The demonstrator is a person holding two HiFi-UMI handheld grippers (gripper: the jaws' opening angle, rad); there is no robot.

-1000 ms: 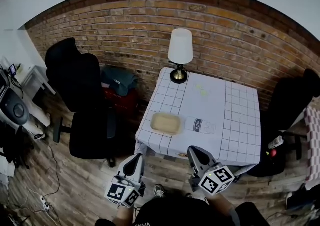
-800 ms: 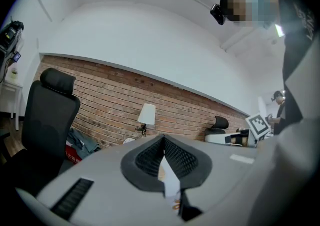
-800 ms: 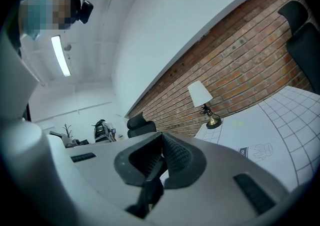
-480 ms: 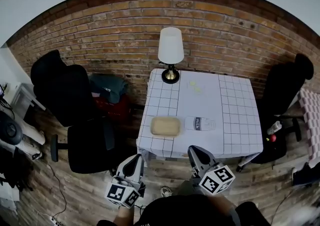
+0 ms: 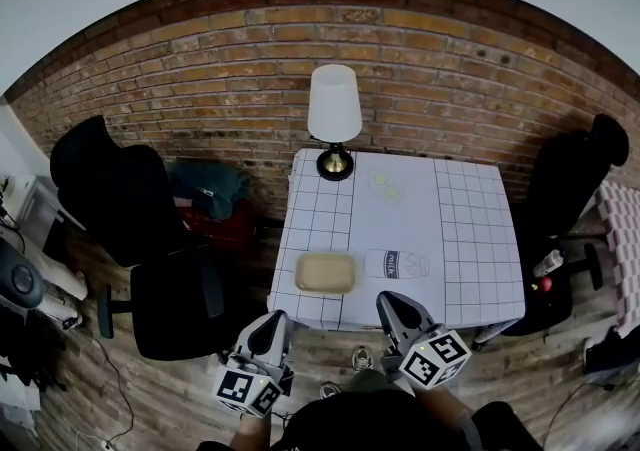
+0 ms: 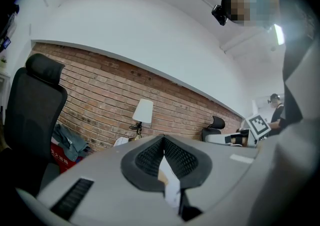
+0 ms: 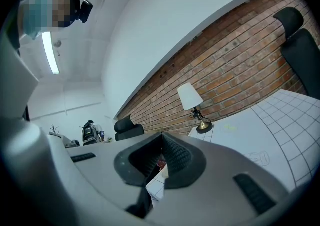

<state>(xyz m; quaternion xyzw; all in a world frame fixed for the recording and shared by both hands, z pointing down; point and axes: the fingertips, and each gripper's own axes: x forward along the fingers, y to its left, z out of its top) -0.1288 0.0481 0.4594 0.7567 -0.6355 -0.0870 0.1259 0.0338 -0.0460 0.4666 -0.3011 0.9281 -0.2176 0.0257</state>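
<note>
Bottle (image 5: 397, 264), clear and faint, lies beside tray (image 5: 326, 273); left tool (image 5: 276, 319) and right tool (image 5: 386, 301) hang closed, empty.

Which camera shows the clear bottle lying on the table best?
Head view: the clear plastic bottle shows whole, on its side, beside the tan rectangular tray. Right gripper view gives only a faint outline; left gripper view misses it.

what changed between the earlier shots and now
Only the view shifted: the table now sits squarer and more central in the head view. Nothing was gripped or let go. The left gripper and right gripper stay short of it, jaws together; tray, bottle and lamp kept their places.
</note>
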